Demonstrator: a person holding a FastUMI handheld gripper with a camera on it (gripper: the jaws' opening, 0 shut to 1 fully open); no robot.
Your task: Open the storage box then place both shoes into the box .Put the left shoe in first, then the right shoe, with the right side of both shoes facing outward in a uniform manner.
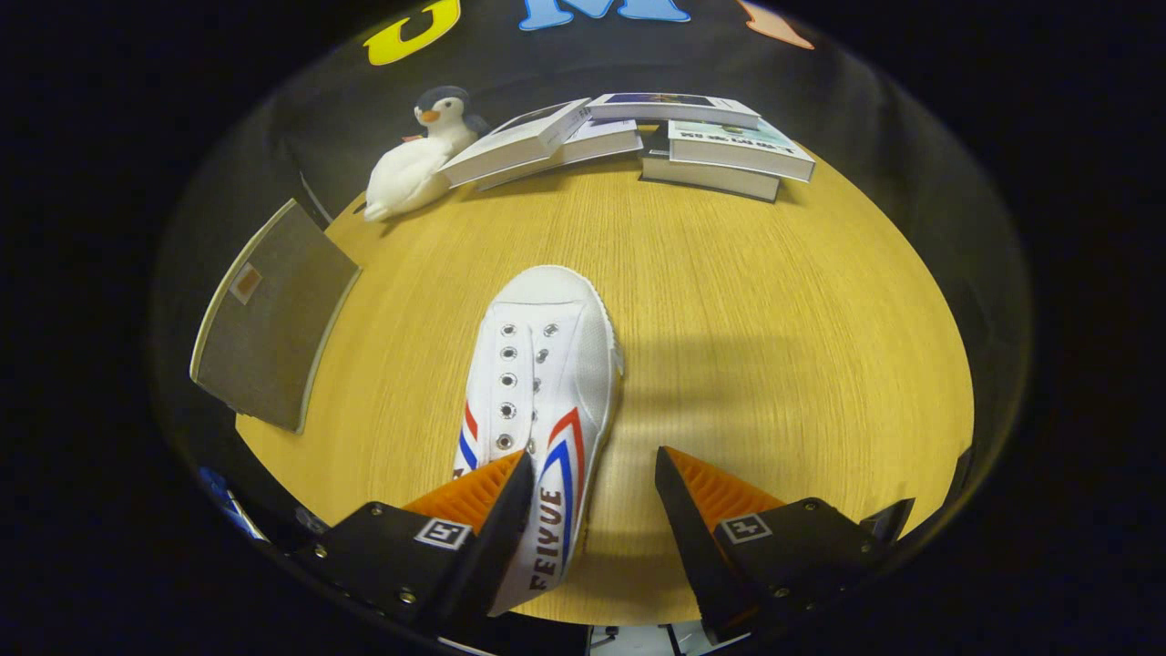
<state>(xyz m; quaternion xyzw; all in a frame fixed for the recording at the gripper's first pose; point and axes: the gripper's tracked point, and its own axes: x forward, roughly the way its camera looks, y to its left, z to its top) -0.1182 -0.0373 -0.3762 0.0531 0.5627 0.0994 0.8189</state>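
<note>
**Shoe lies off-centre under a spread claw**

While the claw (592,483) hangs wide over the table (774,364), holding nothing, the white shoe (542,392) lies with its toe pointing away and its heel end running under the left finger (487,510), so the shoe sits toward one side of the gap and not midway between the fingers. The right finger (701,510) has only bare wood beneath it.

That offset is the main risk as I judge it. Closing from here would likely catch the shoe by one wall only, or push it sideways across the smooth wood until it twists, and a twisted shoe would make it hard to keep the right side facing outward as the task asks. The canvas upper looks soft, so a pinch high on the eyelet row could fold it and let the shoe slip out on the lift.

A grey flat panel (273,319), possibly the box or its lid, lies to the left of the shoe, partly over the table's edge; I cannot tell whether it is open. Which foot this shoe belongs to is also unclear, so the order could go wrong.

Beyond the toe, a toy penguin (414,159) and stacked books (638,137) stand well apart from the shoe.
</note>
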